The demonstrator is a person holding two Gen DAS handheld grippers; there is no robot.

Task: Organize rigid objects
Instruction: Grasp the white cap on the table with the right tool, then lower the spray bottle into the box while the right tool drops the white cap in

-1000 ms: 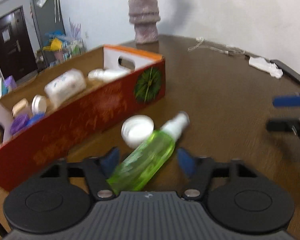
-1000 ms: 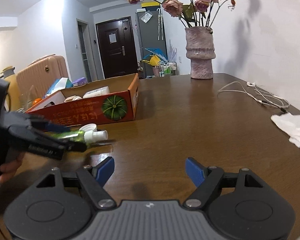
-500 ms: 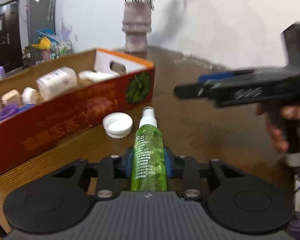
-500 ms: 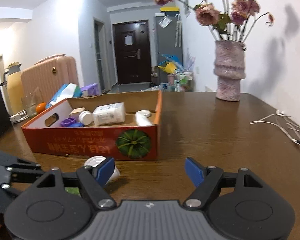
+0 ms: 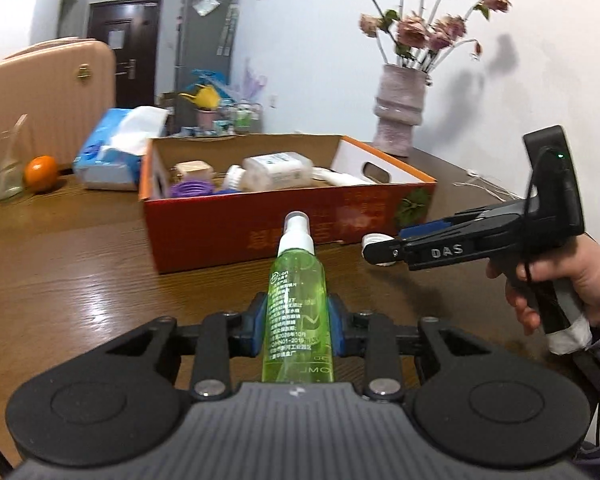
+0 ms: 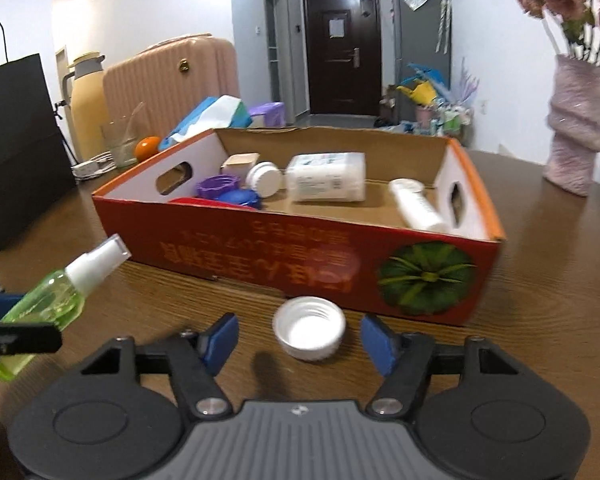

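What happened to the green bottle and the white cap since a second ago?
The left gripper closed on the green spray bottle and lifted it off the table. The right gripper swung over to the white cap and is closing around it, not yet touching. The red box stayed put.

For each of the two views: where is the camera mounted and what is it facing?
Left wrist: rides the left hand-held gripper, shut on the green spray bottle, facing the red box; a hand shows.
Right wrist: rides the right hand-held gripper, jaws closing around the white cap.
Shared: box, bottle, cap.
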